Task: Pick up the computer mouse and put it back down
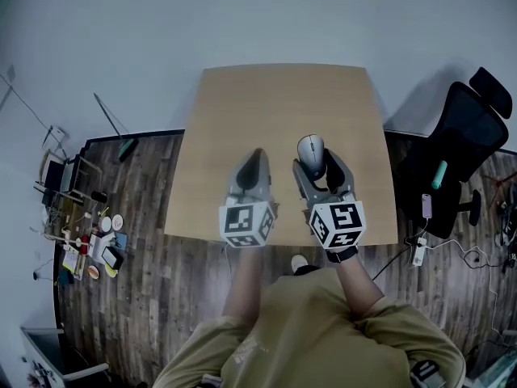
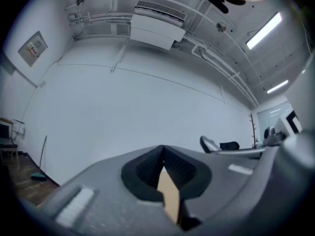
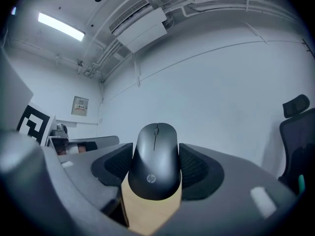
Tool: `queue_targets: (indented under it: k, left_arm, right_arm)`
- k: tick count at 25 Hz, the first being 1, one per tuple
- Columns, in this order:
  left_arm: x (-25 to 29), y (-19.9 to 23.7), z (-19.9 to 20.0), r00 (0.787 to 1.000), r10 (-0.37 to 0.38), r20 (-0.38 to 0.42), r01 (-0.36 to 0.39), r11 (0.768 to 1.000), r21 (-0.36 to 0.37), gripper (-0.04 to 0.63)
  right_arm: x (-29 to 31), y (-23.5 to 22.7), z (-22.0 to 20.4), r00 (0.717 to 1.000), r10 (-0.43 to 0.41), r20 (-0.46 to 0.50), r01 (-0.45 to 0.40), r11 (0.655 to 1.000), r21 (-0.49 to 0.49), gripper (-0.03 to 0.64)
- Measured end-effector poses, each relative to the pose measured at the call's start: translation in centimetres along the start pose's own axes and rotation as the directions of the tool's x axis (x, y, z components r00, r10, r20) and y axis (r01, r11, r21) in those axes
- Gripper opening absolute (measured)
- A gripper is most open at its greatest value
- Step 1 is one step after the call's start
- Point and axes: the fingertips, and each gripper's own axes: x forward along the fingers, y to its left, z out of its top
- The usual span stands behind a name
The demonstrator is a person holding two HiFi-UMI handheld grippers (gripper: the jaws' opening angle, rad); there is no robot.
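Olive shirt shoulders [image 1: 315, 330] of the person are filling the bottom of the head view, both forearms reaching forward over the near edge of the table [image 1: 242, 111].

Left gripper [image 1: 257, 155]: marker cube [image 1: 246, 223] is facing up at the camera. In the left gripper view the left gripper [image 2: 163, 149] is showing its jaws meeting at the tips, nothing between them, only a thin wedge of tabletop showing below. It is pointing at a bare white wall.

Right gripper [image 1: 317, 162]: its own marker cube [image 1: 338, 225] is sitting just beside the left one. In its own view the right gripper [image 3: 155, 156] is clamping a dark computer mouse [image 3: 154, 166], ribbed pads [image 3: 194, 167] pressing on both flanks, scroll wheel end pointing away from the camera.

From the head view the computer mouse [image 1: 312, 153] is sitting between those jaws, over the near right part of the table. A strip of tabletop is showing under it in the right gripper view; whether it is touching the wood I cannot tell.

A black office chair [image 1: 460, 144] is standing on the wood floor [image 1: 137, 281], right of the table. Small clutter [image 1: 93, 245] is lying on the floor at the left.
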Motion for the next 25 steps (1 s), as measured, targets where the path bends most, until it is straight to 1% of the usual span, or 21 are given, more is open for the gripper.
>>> queue_targets:
  k: [4,6,10,14,17,20,25]
  left_arm:
    - [3.4,0.9,-1.2,0.999,0.031,-0.032,-0.031,1.0,0.001,0.0]
    - [4.2,1.6,-2.0,0.997,0.058,-0.048,-0.058,0.998,0.001,0.0]
    - [5.0,4.6,-4.9,0.987,0.125,-0.105,-0.126,0.992,-0.006,0.0]
    - [5.9,7.7,-7.0,0.975,0.153,-0.159,-0.153,0.988,0.01,0.0]
    - [7.7,10.1,-8.4,0.973,0.143,-0.182,-0.145,0.989,0.006,0.0]
    - [10.5,12.4,-10.1,0.971,0.109,-0.213,-0.114,0.993,-0.011,0.0]
    - [15.3,16.6,-12.8,0.959,0.063,-0.276,-0.079,0.996,-0.046,0.0]
  right_arm:
    - [3.6,-2.0,-0.8,0.999,0.035,-0.032,-0.034,0.999,0.041,0.298]
    - [5.1,-2.5,-1.7,0.997,0.06,-0.058,-0.056,0.996,0.067,0.298]
    - [8.5,-2.7,-4.3,0.991,0.084,-0.105,-0.076,0.994,0.074,0.298]
    - [12.3,-2.2,-7.5,0.982,0.092,-0.166,-0.076,0.992,0.104,0.298]
    - [15.7,-2.4,-10.4,0.975,0.073,-0.209,-0.05,0.992,0.114,0.298]
    - [19.7,-3.3,-13.7,0.964,0.033,-0.263,-0.004,0.994,0.112,0.298]
    - [26.1,-5.6,-20.0,0.922,-0.059,-0.382,0.11,0.987,0.114,0.298]
